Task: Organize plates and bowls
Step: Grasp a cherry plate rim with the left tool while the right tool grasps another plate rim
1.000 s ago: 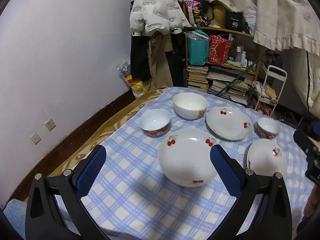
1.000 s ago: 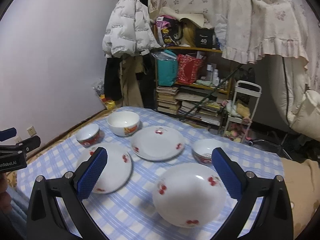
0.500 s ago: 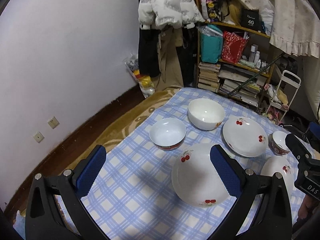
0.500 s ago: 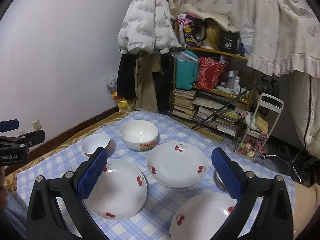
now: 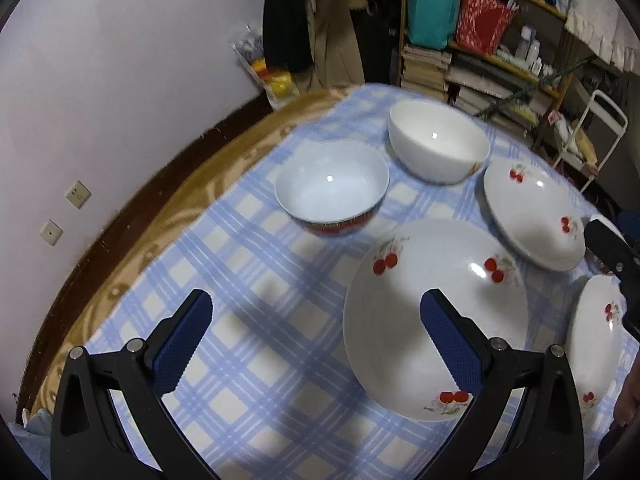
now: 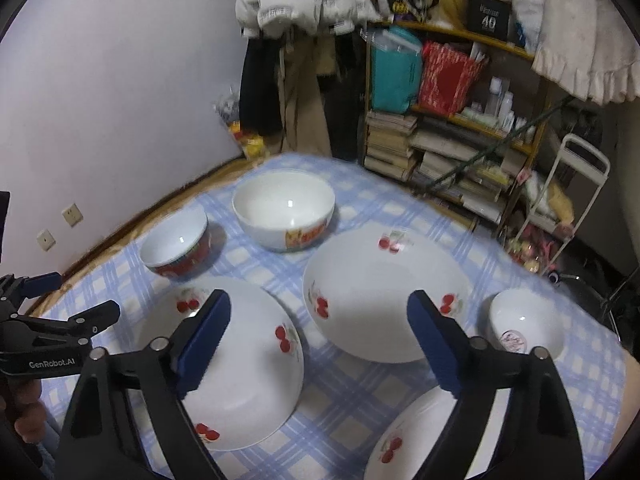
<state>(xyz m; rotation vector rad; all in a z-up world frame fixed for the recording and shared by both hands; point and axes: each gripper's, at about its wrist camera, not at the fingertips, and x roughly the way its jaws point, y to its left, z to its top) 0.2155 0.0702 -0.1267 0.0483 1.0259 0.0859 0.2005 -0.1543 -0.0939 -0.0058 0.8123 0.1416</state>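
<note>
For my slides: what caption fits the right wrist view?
Open right gripper above cherry-print plates and bowls on a blue checked cloth.

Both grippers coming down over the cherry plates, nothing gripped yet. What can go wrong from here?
1. The right gripper, jaws open and just narrowing with nothing between them, straddles the gap between two cherry plates; a finger could land on a rim and tip one.
2. The left gripper has one finger over the near plate; the glazed rim may slip.
3. The plates and small bowl sit close together on a soft checked cloth, so a nudge could knock them together.
</note>
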